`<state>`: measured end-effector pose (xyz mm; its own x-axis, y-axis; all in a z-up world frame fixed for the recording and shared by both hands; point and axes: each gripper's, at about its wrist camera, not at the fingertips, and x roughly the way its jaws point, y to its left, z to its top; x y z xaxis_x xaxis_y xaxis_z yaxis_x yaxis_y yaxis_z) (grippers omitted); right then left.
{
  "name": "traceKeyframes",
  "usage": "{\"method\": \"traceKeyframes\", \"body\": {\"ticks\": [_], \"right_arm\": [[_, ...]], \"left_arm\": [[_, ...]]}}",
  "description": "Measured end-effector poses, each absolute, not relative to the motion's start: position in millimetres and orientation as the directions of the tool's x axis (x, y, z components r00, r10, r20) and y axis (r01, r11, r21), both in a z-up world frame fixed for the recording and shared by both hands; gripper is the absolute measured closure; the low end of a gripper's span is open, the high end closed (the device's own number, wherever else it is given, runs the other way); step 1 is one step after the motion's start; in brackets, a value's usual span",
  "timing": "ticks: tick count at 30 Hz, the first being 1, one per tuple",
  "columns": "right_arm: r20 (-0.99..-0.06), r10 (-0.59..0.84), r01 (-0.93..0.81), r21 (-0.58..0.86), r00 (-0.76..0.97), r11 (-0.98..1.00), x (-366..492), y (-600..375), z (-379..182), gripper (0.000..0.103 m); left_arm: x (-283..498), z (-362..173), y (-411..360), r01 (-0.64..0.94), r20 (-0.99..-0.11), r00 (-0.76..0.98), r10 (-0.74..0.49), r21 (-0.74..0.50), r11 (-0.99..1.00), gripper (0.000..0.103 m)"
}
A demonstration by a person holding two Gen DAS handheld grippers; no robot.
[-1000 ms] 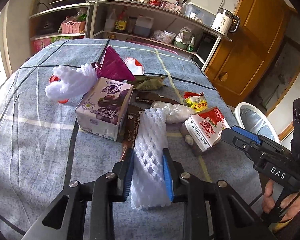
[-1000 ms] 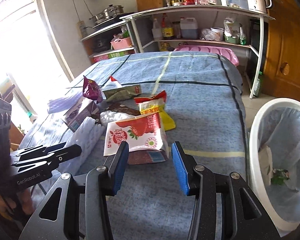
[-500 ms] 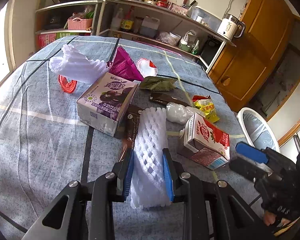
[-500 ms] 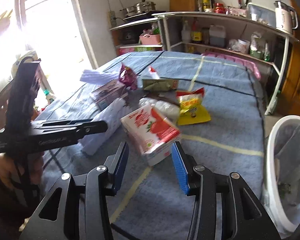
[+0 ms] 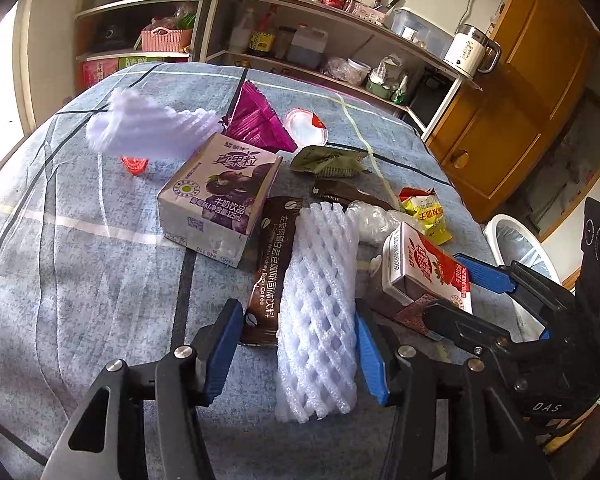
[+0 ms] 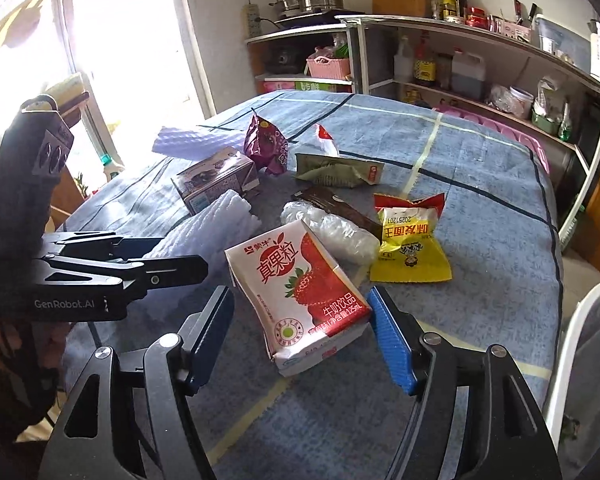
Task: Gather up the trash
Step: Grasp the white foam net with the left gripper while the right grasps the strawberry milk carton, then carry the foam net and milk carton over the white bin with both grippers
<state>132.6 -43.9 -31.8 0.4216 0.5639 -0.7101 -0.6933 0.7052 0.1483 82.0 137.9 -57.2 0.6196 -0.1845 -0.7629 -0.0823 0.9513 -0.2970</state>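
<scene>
Trash lies on a blue checked tablecloth point(image 5: 60, 272). My left gripper point(image 5: 296, 344) is open, its blue pads on either side of a white foam net sleeve point(image 5: 320, 304); the right pad touches the sleeve. My right gripper point(image 6: 302, 332) is open around a red strawberry milk carton point(image 6: 300, 292), which also shows in the left wrist view point(image 5: 424, 268). Near them lie a purple milk carton point(image 5: 220, 188), a brown coffee sachet point(image 5: 270, 260), a yellow snack packet point(image 6: 410, 240) and a clear plastic wad point(image 6: 336, 232).
A white bin with a liner point(image 6: 584, 360) stands at the table's right edge, also in the left wrist view point(image 5: 516, 244). Farther back lie a second foam net point(image 5: 148, 128), a magenta wrapper point(image 5: 256, 120) and a green packet point(image 5: 328, 160). Shelves point(image 5: 300, 40) line the wall.
My left gripper has opened wider around the foam sleeve. My right gripper has moved in so the strawberry carton sits between its pads, and it has opened wider.
</scene>
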Motion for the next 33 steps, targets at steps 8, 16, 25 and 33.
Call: {"method": "traceKeyframes", "body": {"ticks": [8, 16, 25, 33], "right_arm": [[-0.715, 0.571, -0.697, 0.164, 0.403, 0.698, 142, -43, -34, 0.034], [-0.723, 0.562, -0.693, 0.161, 0.402, 0.703, 143, -39, -36, 0.034], [-0.698, 0.577, -0.665, 0.192, 0.425, 0.722, 137, -53, -32, 0.049], [-0.667, 0.579, -0.626, 0.212, 0.469, 0.751, 125, -70, -23, 0.049]], "left_arm": [[84, -58, 136, -0.076, -0.765, 0.618, -0.18, -0.286, 0.955, 0.046], [84, -58, 135, -0.08, -0.759, 0.626, -0.179, -0.291, 0.953, 0.052], [81, -59, 135, -0.074, -0.762, 0.619, -0.188, -0.295, 0.953, 0.076], [72, -45, 123, -0.035, -0.742, 0.639, -0.2, -0.288, 0.957, 0.076]]}}
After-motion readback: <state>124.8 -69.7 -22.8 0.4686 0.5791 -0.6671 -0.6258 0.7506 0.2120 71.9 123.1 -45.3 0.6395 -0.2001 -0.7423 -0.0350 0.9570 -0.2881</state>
